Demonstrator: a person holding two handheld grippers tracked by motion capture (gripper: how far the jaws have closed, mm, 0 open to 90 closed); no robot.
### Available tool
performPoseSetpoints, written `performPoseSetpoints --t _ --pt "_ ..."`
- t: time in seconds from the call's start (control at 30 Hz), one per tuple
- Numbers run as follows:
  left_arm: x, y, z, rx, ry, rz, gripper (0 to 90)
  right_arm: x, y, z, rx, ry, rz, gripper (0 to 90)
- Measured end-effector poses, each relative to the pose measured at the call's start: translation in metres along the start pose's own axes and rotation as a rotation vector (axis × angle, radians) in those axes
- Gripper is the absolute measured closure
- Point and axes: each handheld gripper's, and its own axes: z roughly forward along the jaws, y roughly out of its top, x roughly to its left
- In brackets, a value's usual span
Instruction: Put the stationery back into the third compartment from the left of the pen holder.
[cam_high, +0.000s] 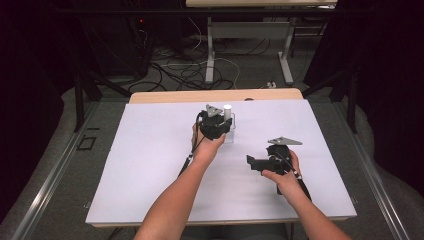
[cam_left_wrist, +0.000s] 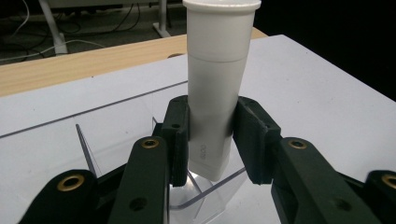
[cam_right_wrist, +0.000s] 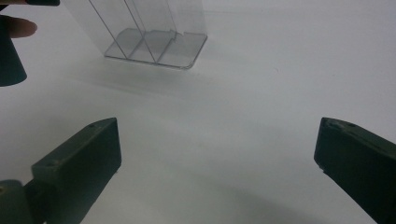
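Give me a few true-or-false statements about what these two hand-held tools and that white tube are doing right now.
1. The left tool is closed on the white tube. True.
2. The right tool holds the tube. False: its jaws stand wide apart over the bare white sheet.
3. The tube stands upright at a clear plastic holder. True.
4. The tube lies flat on the table. False: it is upright.
5. The holder has dividers. True.

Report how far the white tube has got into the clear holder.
Done: the left gripper is shut on the white tube. In hand: its lower end sits just inside the clear divided holder, upright. Left: lowering it fully and letting go. The right gripper is open, holding nothing.
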Motion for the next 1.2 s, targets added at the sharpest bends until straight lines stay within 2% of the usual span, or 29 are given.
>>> performPoseSetpoints --t 0.37,0.57,0.77,0.9,1.0,1.2 --pt "-0.002 0.0 -0.002 0.008 0.002 0.008 66.1 0.001 0.0 0.0 0.004 0.005 -0.005 0.2" --pt "-0.004 0.003 -0.009 -0.011 0.014 0.027 51.8 0.0 0.0 0.001 0.005 0.005 -0.001 0.3" --pt "-0.002 0.008 -0.022 -0.015 0.008 0.039 40.7 0.0 0.0 0.0 0.003 0.003 0.007 0.3" --pt "-0.001 0.011 -0.034 -0.034 -0.021 0.042 35.0 0.0 0.0 0.0 -0.001 0.0 0.004 0.3" --pt "0.001 0.012 -0.044 -0.044 -0.028 0.07 31.9 0.0 0.0 0.0 -0.001 -0.002 0.005 0.3" --pt "0.007 0.012 -0.062 -0.053 -0.032 0.083 29.4 0.0 0.0 0.0 -0.002 -0.003 0.005 0.3"
